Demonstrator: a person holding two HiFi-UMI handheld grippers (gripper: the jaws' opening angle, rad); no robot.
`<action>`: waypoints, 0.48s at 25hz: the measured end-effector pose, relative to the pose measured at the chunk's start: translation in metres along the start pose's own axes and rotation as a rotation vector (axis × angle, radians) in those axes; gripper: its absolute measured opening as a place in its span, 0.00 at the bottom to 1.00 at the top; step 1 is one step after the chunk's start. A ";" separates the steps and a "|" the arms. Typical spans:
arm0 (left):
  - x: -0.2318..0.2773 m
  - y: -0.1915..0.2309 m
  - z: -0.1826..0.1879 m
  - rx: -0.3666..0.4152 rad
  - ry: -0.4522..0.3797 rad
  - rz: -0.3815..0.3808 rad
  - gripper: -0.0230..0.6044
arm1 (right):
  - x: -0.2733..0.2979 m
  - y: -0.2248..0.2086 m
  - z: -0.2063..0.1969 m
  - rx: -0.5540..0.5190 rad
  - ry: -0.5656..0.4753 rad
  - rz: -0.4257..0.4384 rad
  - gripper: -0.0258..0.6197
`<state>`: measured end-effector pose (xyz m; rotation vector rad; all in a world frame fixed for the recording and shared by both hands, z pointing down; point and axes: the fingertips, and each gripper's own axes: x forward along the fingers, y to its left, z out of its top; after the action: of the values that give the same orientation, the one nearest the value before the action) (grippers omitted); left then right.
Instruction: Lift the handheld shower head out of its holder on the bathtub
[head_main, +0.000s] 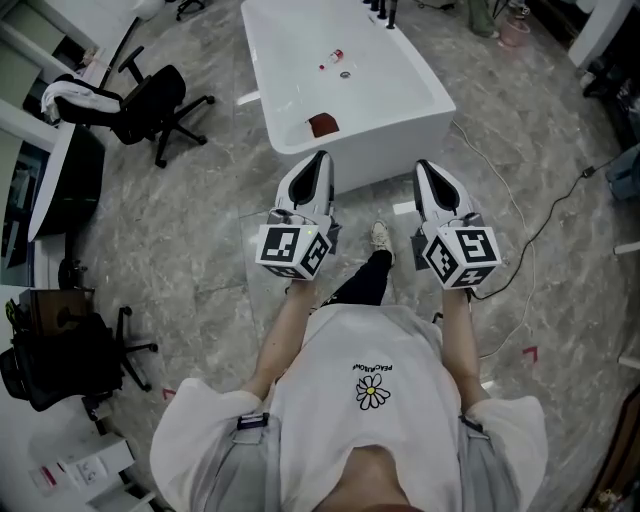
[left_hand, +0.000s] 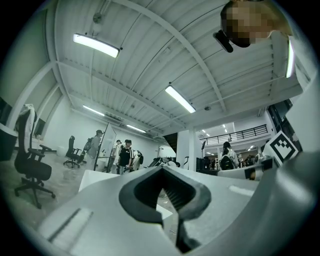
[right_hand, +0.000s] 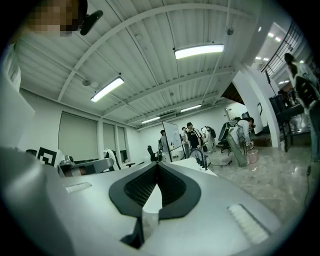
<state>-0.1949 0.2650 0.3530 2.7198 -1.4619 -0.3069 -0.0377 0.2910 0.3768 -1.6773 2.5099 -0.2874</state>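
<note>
Holding left tool (head_main: 323, 158) and right tool (head_main: 421, 166) closed; shirt (head_main: 335, 405) lettering illegible.

Open-plan office: swivel chairs (head_main: 150, 105), desks (head_main: 50, 170), strip lights (left_hand: 96, 45).

A grey marbled floor (head_main: 200, 190) runs throughout, with a black cable (head_main: 548, 222) trailing across it. Black office chairs (head_main: 150, 100) stand beside a white desk (head_main: 52, 180). Overhead, a ribbed white ceiling (left_hand: 150, 50) carries long strip lights (left_hand: 96, 45). People (left_hand: 125, 155) stand near the far wall.
</note>
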 end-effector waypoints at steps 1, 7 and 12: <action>0.009 0.007 -0.005 0.003 0.001 0.011 0.04 | 0.008 -0.011 -0.002 0.006 0.002 0.001 0.08; 0.086 0.058 -0.022 0.067 -0.061 0.125 0.04 | 0.097 -0.078 0.022 -0.047 -0.031 0.099 0.08; 0.174 0.102 0.001 0.060 -0.161 0.180 0.04 | 0.190 -0.125 0.069 -0.105 -0.053 0.152 0.08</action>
<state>-0.1854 0.0639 0.3383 2.6366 -1.7705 -0.4905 0.0156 0.0620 0.3390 -1.4950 2.6367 -0.0980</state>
